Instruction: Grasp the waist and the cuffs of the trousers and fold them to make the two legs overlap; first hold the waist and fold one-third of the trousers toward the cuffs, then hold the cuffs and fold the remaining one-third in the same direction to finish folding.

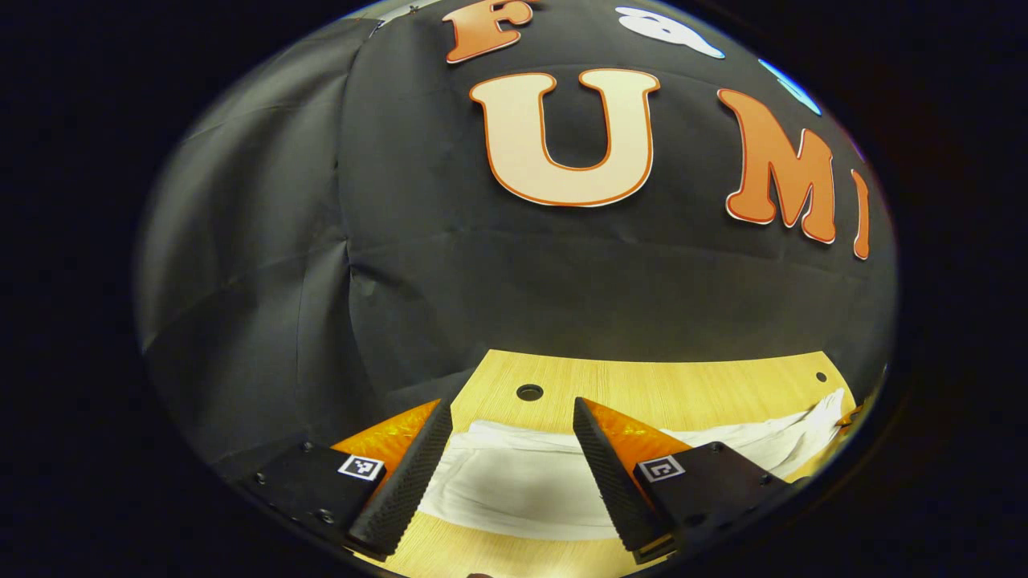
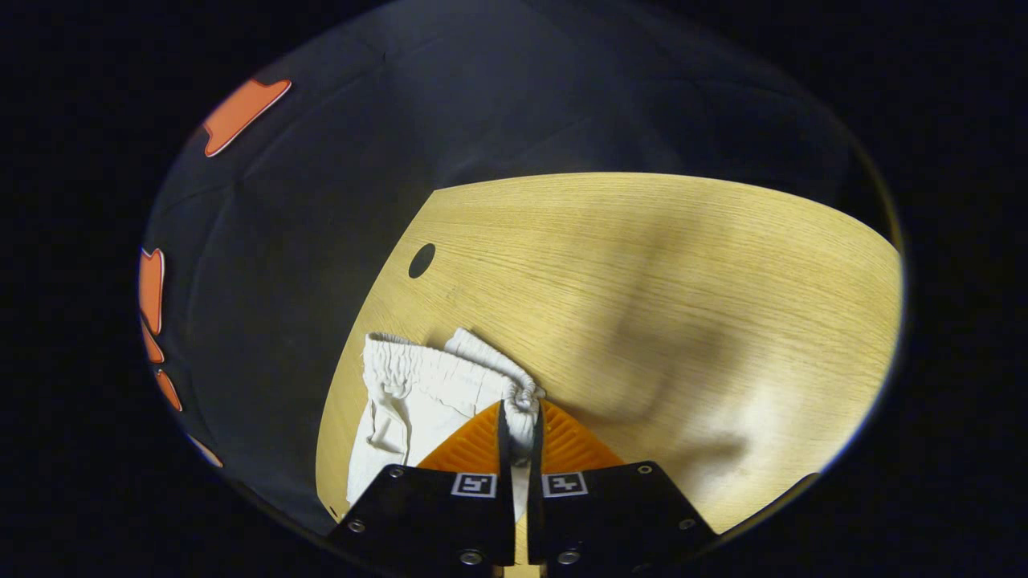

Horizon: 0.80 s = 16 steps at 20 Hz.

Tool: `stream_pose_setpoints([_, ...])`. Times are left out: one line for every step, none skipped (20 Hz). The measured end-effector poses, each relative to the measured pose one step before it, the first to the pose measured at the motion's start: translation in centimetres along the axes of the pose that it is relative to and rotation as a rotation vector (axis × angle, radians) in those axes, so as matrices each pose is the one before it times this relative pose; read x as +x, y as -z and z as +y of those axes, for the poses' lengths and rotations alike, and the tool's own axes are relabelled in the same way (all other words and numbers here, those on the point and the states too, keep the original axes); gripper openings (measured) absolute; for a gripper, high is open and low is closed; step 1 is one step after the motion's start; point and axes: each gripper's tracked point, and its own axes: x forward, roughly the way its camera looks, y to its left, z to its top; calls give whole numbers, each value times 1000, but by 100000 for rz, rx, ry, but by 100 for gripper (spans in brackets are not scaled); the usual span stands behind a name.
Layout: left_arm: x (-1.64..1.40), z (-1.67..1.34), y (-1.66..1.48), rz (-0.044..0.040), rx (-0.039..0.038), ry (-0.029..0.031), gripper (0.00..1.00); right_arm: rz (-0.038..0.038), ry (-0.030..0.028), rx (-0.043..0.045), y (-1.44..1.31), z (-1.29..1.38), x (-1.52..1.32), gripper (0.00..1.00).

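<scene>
My right gripper point(image 2: 520, 421) fingers clamp the white trousers' point(image 2: 418, 393) bunched elastic waist on the wooden bench point(image 2: 683, 281). My left gripper point(image 1: 514, 449) fingers spread apart above the trousers' fabric. No readable labels.

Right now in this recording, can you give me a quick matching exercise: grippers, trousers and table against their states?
Things:
1. left gripper
2. right gripper
3. white cloth trousers with an elastic waist
4. light wooden table with round holes

States:
A. jaws closed, pinching the gathered waistband
B. bears the garment
C. jaws apart above the cloth
D. lying on the wood, one end bunched

Pairs: 1-C, 2-A, 3-D, 4-B
</scene>
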Motion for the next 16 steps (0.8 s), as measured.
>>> stream_pose_setpoints([-78,-55,-65,-91,-344,-456,100,-197,542,-2385,-110,124,-214,5])
stream_pose_setpoints([-38,60,-202,-636,-38,-535,99,-554,177,-2850,-396,312,-563,5])
stream_pose_setpoints([-86,45,-128,-1126,349,-424,99,-1215,-1401,-2179,-329,827,-688,5])
stream_pose_setpoints([-51,86,-209,-589,449,-137,96,-1773,-2174,-1203,-431,1075,-894,5])
stream_pose_setpoints([-64,-52,-1,125,115,125,100,-1496,-2948,-179,-593,1248,-823,5])
stream_pose_setpoints([49,-257,79,447,-253,923,95,-1236,-3324,324,-519,1198,-1051,5])
stream_pose_setpoints([309,-107,83,-55,-157,1409,99,-1193,-3124,-257,-156,1616,-1170,5])
stream_pose_setpoints([268,116,-10,-152,479,770,99,-1517,-2729,-778,-138,1629,-987,5])
stream_pose_setpoints([-13,157,-151,-239,792,36,100,-1341,-3111,-1544,-191,1332,-1569,5])
stream_pose_setpoints([12,-25,-193,-313,203,339,99,-1300,-2522,-2300,-146,1625,-1480,5])
stream_pose_setpoints([25,-194,135,-22,-646,840,96,-1219,-2291,-2458,-188,2107,-1774,5])
stream_pose_setpoints([19,-189,44,3,-1083,1085,99,-1330,-1838,-1961,-41,1904,-1349,5])
stream_pose_setpoints([-23,-12,86,134,-813,1084,96,-1045,-2584,-1415,68,1889,-1207,5])
stream_pose_setpoints([14,76,-54,-301,-582,757,99,-409,-2815,-1077,333,1917,-1047,5])
stream_pose_setpoints([58,349,19,-200,-480,537,99,-353,-2458,-1246,496,924,-303,5])
stream_pose_setpoints([70,41,-70,-261,-428,481,99,366,-2332,-1370,809,1690,-494,5])
